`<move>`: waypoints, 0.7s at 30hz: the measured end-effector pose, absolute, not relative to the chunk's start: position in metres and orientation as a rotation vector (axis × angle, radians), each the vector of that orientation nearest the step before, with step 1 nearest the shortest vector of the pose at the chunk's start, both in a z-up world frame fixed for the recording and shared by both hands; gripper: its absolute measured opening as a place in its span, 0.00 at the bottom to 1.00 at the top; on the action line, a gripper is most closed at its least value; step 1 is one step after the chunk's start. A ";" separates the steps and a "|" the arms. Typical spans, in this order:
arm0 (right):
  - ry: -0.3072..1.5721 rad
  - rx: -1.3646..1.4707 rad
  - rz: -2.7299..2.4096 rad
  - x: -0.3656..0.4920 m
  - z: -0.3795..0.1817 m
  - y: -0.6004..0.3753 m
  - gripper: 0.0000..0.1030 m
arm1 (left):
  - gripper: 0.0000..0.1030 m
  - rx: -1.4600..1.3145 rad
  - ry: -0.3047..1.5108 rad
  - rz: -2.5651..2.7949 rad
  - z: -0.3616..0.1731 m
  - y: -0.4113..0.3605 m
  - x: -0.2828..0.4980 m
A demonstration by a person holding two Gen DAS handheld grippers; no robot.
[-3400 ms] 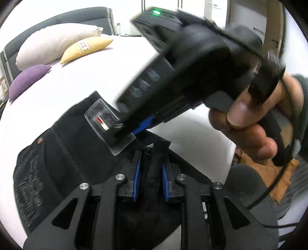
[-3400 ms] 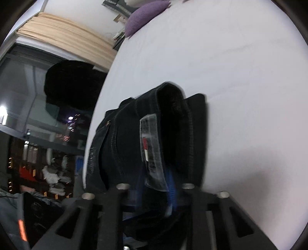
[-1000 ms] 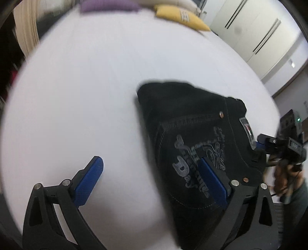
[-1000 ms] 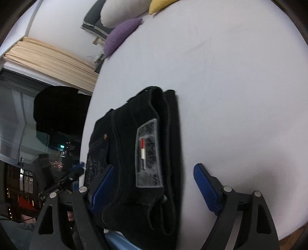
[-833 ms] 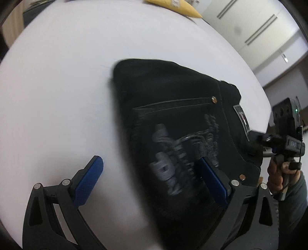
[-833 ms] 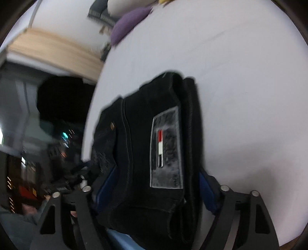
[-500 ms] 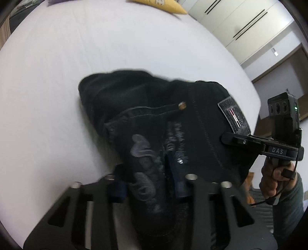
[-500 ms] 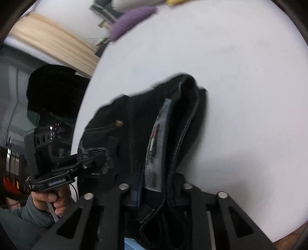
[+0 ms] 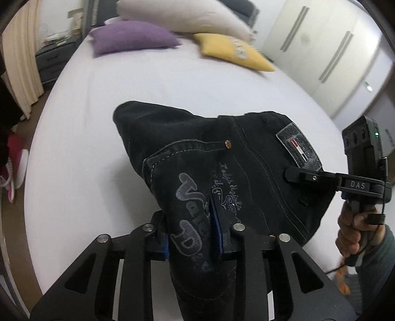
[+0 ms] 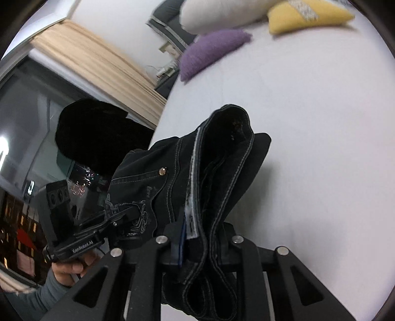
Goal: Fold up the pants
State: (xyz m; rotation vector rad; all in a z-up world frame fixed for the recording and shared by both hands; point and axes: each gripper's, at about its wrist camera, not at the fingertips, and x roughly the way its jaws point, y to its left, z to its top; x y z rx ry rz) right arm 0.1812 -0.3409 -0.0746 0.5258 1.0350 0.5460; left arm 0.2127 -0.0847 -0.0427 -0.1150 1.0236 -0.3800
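The folded black jeans (image 9: 222, 158) are held up over the white bed (image 9: 123, 81). My left gripper (image 9: 191, 229) is shut on the pocket side with the grey embroidered lettering. My right gripper (image 10: 200, 237) is shut on the waistband edge by the grey patch (image 9: 298, 148); the jeans show in its view too (image 10: 222, 168). The right gripper also shows in the left wrist view (image 9: 296, 171), at the right end of the bundle. The left gripper shows in the right wrist view (image 10: 133, 217), at the left end.
A purple pillow (image 9: 130, 37), a yellow pillow (image 9: 232, 54) and a white pillow (image 9: 182, 14) lie at the head of the bed. White wardrobe doors (image 9: 333, 56) stand to the right. A beige curtain (image 10: 98, 64) and a dark window are on the left.
Both grippers were open around the folded jeans a second ago. They have shut on the two ends and lifted the bundle off the bed.
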 end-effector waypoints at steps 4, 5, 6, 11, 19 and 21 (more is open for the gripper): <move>1.106 0.553 0.483 0.207 -0.121 -0.330 0.29 | 0.46 -0.115 1.095 -0.312 -0.093 -0.061 0.240; 1.127 0.570 0.450 0.208 -0.135 -0.332 0.42 | 0.50 -0.120 1.098 -0.301 -0.103 -0.057 0.241; 1.126 0.585 0.433 0.206 -0.142 -0.335 0.45 | 0.60 -0.119 1.086 -0.288 -0.109 -0.054 0.239; 1.073 0.613 0.448 0.185 -0.142 -0.347 0.54 | 0.70 -0.103 1.011 -0.245 -0.102 -0.029 0.218; 0.855 0.396 0.252 0.109 -0.050 -0.343 0.91 | 1.00 -0.011 0.561 -0.071 0.006 -0.025 0.110; 0.784 0.314 0.185 0.085 -0.020 -0.334 0.97 | 1.00 0.019 0.402 0.004 0.037 -0.023 0.069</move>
